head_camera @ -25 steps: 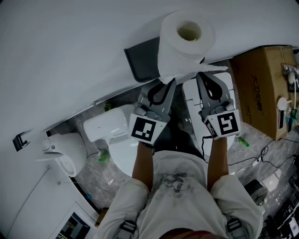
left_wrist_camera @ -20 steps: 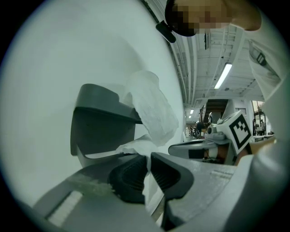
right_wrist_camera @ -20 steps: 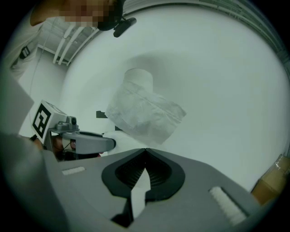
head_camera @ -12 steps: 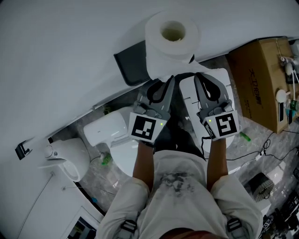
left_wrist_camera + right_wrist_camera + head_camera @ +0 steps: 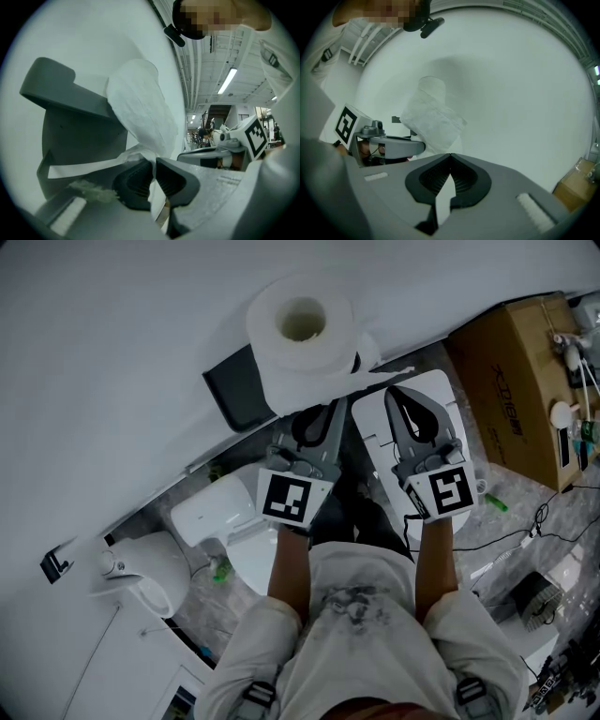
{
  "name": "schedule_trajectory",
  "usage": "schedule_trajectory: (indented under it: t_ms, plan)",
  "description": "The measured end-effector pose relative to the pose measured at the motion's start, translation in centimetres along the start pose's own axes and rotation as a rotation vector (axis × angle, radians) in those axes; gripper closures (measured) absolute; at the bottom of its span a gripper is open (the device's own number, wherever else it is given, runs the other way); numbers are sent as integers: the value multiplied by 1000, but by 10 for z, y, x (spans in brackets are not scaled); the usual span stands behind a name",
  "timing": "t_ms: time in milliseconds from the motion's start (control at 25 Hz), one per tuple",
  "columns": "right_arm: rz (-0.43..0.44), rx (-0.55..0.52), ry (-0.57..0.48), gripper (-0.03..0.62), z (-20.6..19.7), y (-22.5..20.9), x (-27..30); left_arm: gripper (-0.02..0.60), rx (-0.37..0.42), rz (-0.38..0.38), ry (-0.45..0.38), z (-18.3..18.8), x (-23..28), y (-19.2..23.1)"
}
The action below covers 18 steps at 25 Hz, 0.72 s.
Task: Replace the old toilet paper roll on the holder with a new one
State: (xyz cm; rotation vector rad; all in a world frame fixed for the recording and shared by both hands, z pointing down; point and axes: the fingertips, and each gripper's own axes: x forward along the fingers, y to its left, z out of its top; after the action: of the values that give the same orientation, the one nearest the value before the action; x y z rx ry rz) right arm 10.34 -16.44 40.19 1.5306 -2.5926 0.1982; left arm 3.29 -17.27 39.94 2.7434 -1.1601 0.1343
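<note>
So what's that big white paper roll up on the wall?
The large white toilet paper roll looks full, its hollow core facing the head camera. It sits on a dark grey holder fixed to the white wall. A loose tail trails off it, pinched by the right gripper and by the left gripper, whose fingers have just been closing.

The white toilet paper roll (image 5: 300,343), upper centre of the head view, is soft matt paper, faintly embossed. The dark grey wall holder (image 5: 230,395) beside it looks like smooth matt plastic. The brown box (image 5: 511,381), upper right, is dull cardboard. The white toilet (image 5: 211,502), lower left, is smooth and glossy. The grey floor (image 5: 525,488) is mottled like stone.
</note>
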Motion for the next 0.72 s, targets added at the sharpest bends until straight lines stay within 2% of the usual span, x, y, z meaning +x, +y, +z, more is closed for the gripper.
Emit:
schedule_trajectory:
  t_ms: [720]
  plan:
    - [-83, 26, -10, 592, 3, -30, -19, 563, 12, -72, 16, 3, 34, -19]
